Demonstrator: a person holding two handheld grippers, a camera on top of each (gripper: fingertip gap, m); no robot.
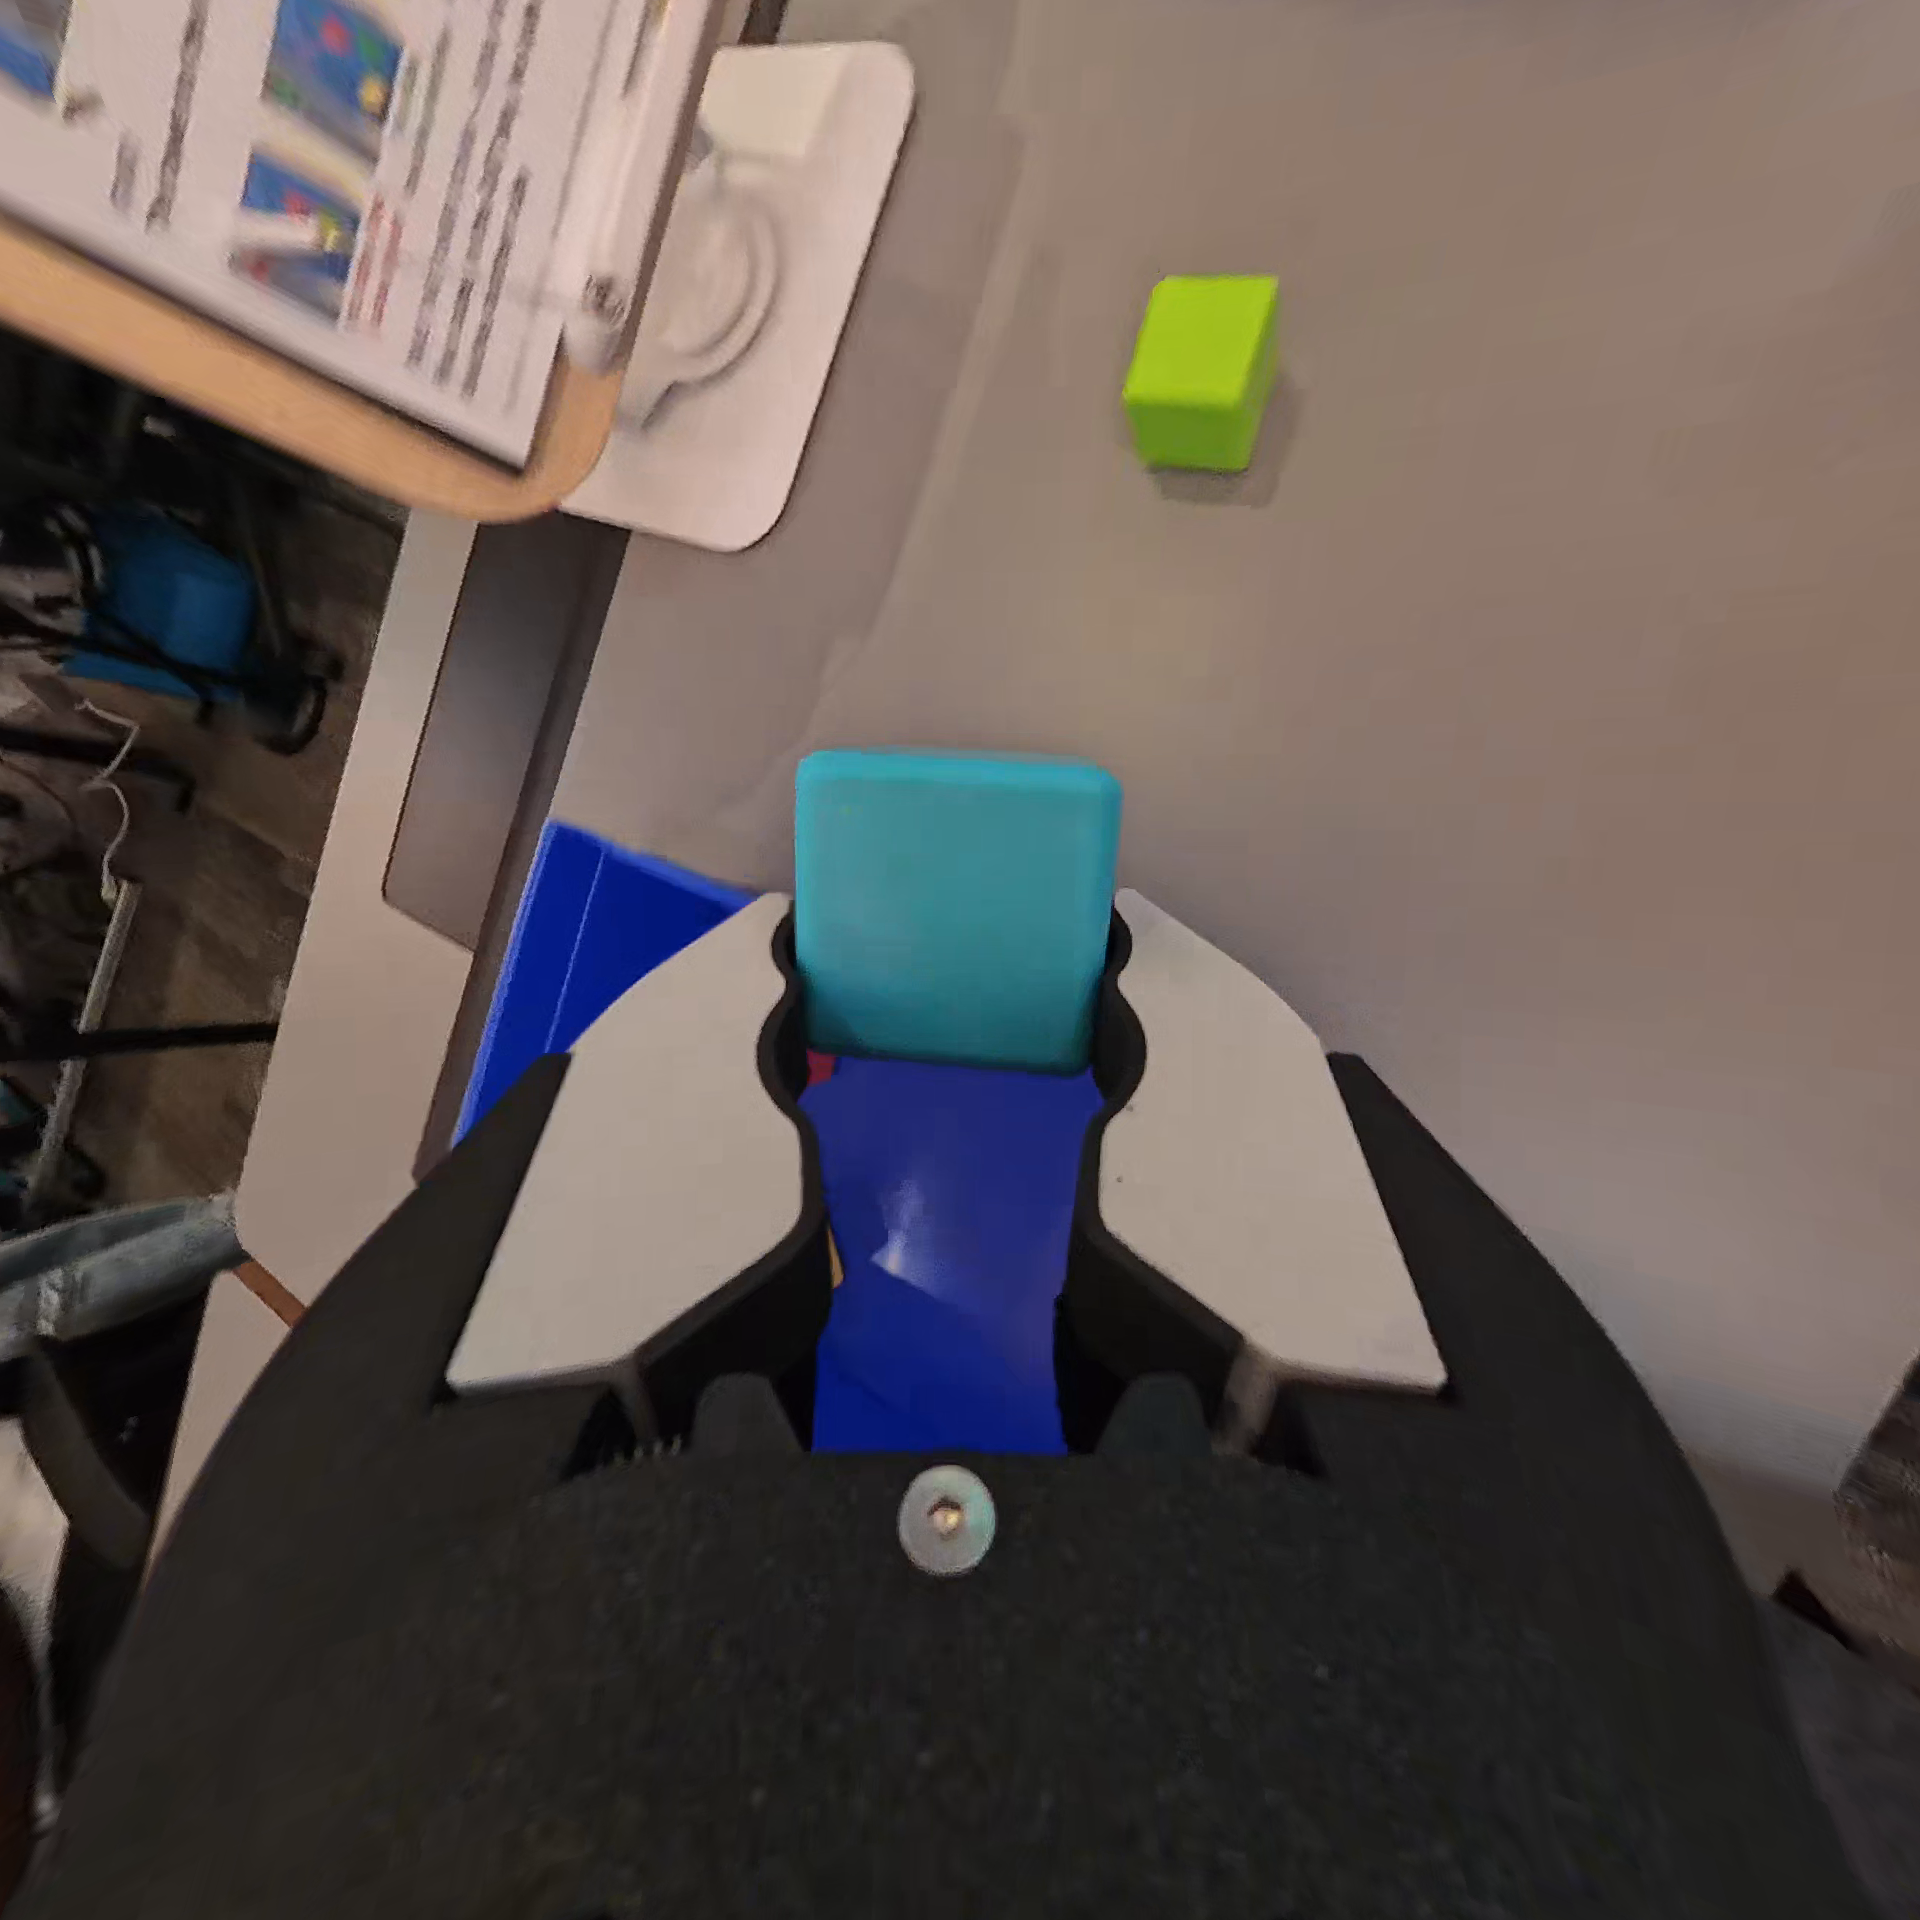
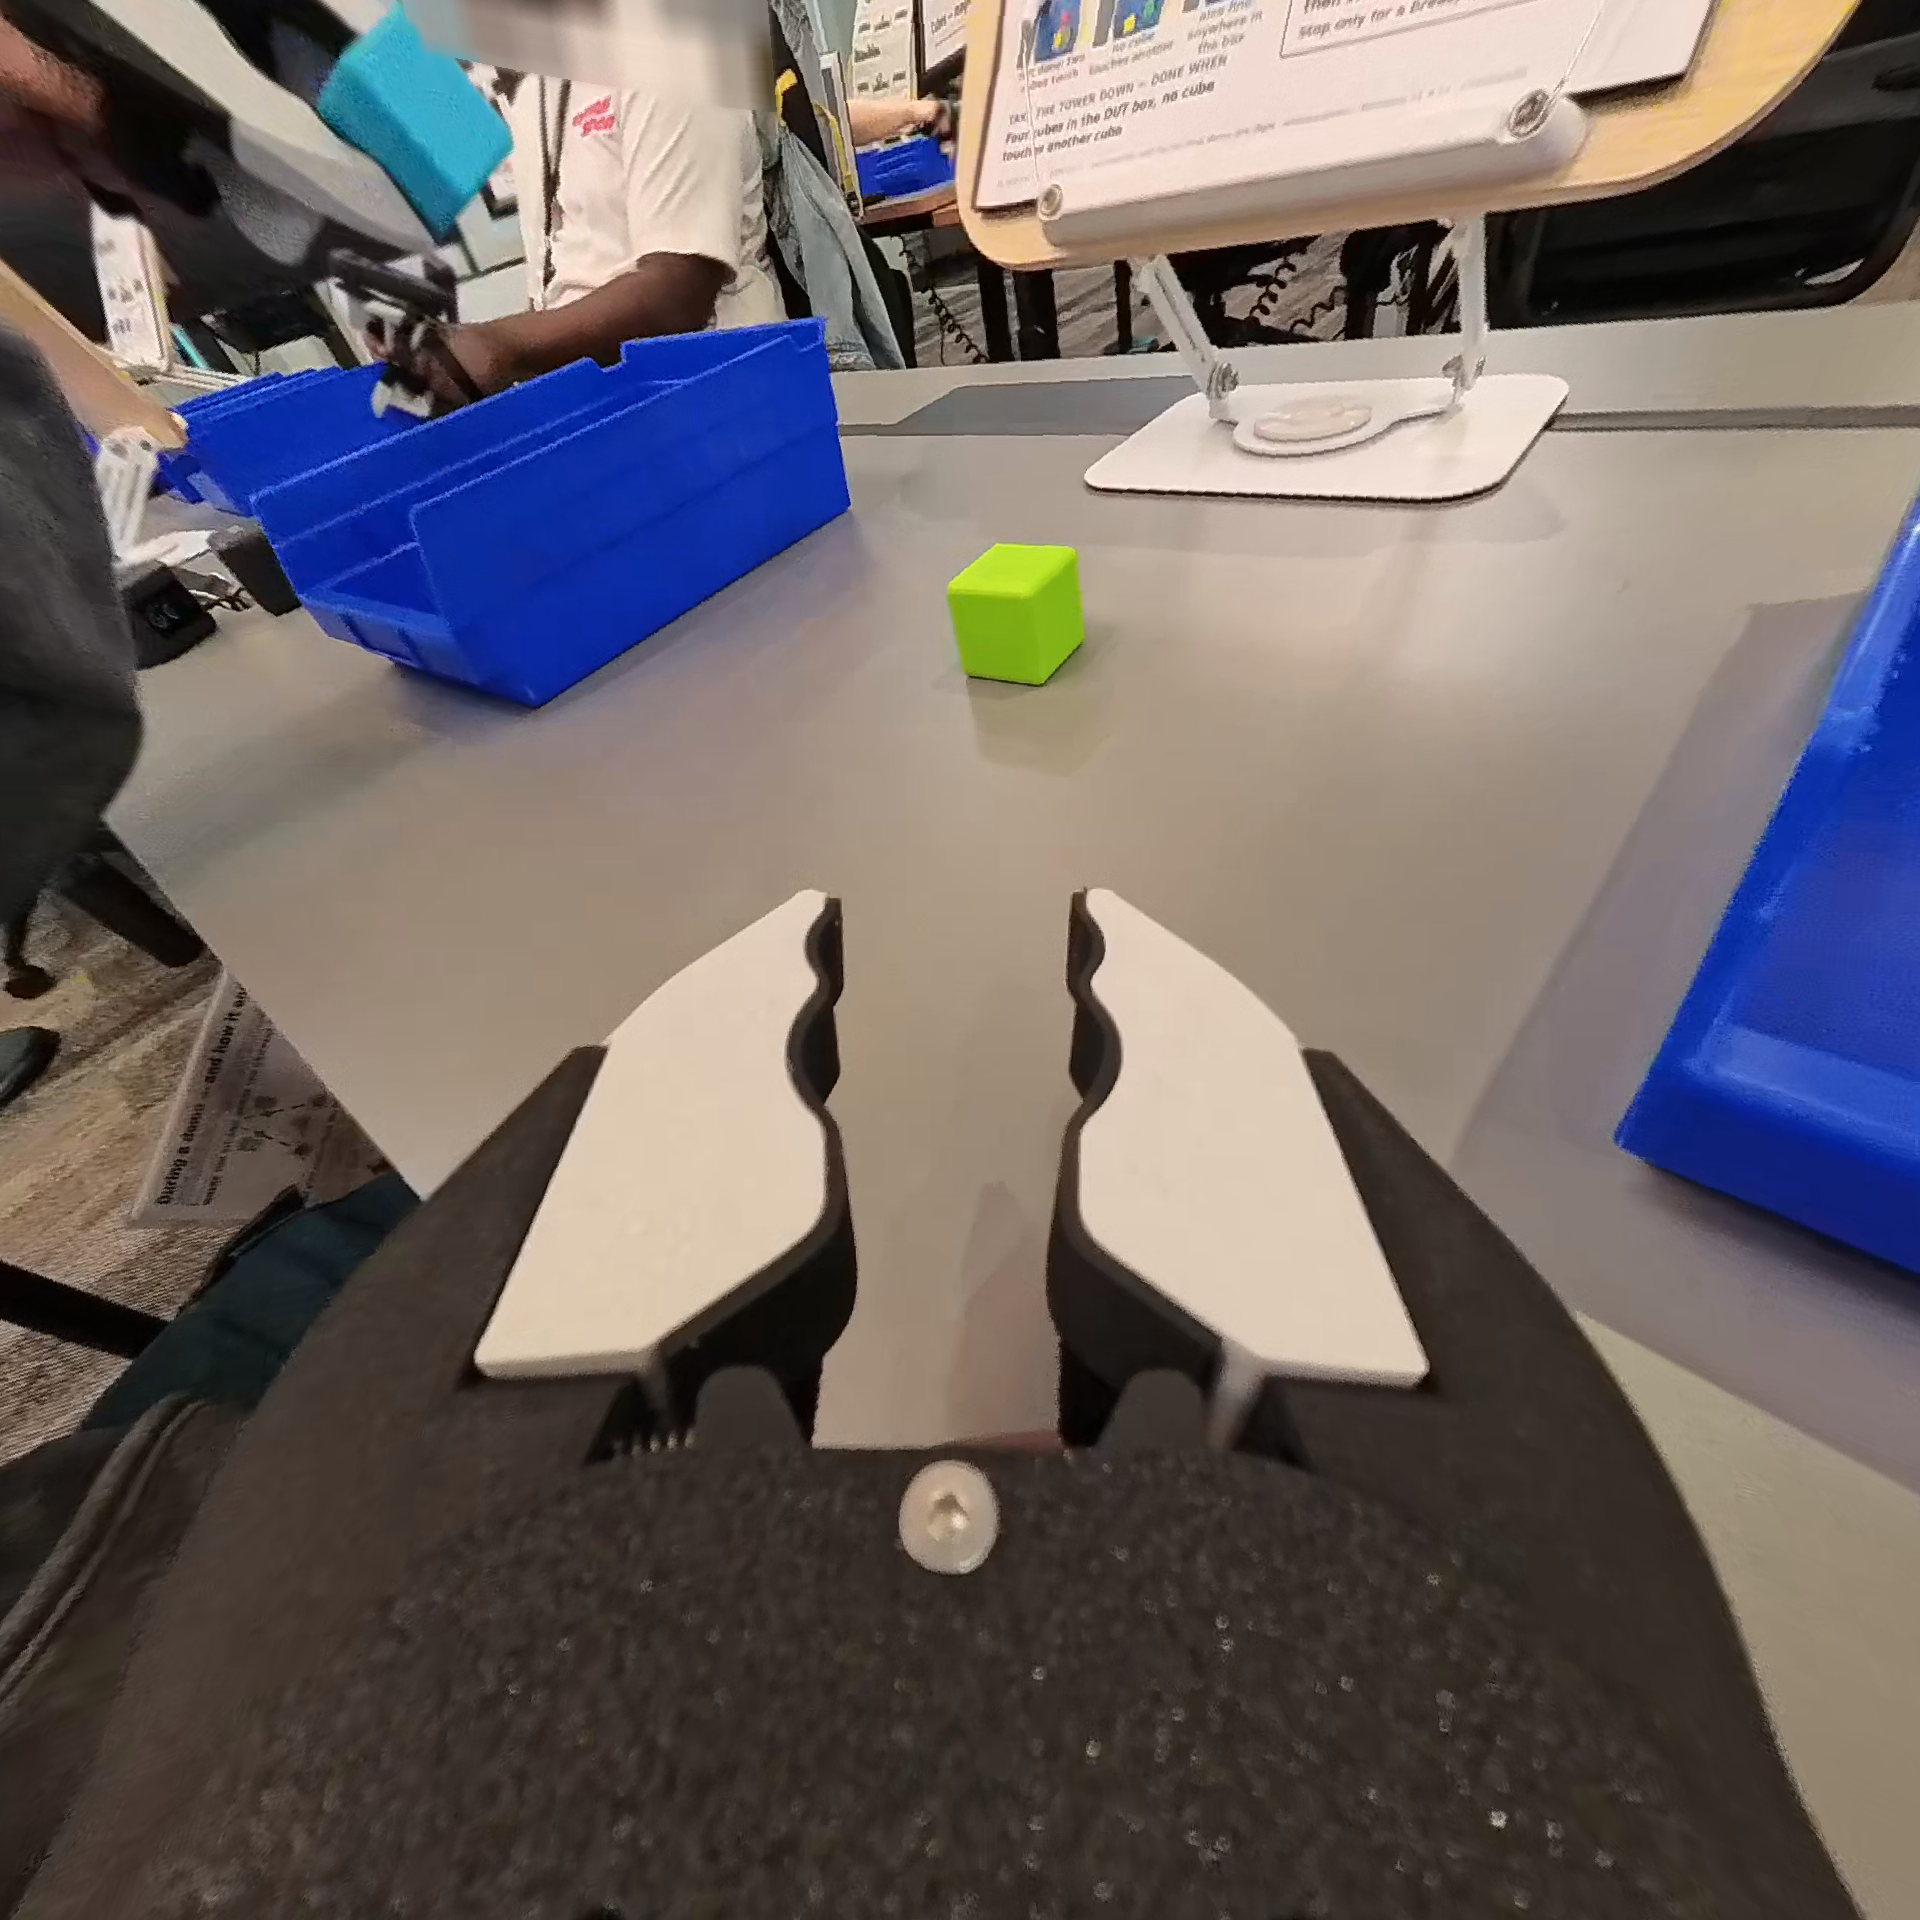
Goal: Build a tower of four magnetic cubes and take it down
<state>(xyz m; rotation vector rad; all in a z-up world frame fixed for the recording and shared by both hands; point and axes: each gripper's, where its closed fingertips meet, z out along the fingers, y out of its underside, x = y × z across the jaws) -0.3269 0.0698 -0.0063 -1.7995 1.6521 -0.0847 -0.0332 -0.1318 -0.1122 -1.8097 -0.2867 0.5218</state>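
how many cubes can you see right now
2. A teal cube is held in the left tongs, above the blue bin. A green cube sits alone on the table. Others may be hidden inside the bin.

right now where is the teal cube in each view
Left wrist view: teal cube at centre, clamped between the left gripper fingers.
Right wrist view: teal cube top left, held aloft.
Shared landmark: green cube on the grey table.

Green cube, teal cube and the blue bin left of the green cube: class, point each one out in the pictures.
green cube (image 2: 1013, 613): right wrist view, on its front face.
teal cube (image 1: 951, 914): left wrist view, on its broad face between the gripper's fingers.
blue bin (image 2: 634, 561): right wrist view, on its outer side wall.
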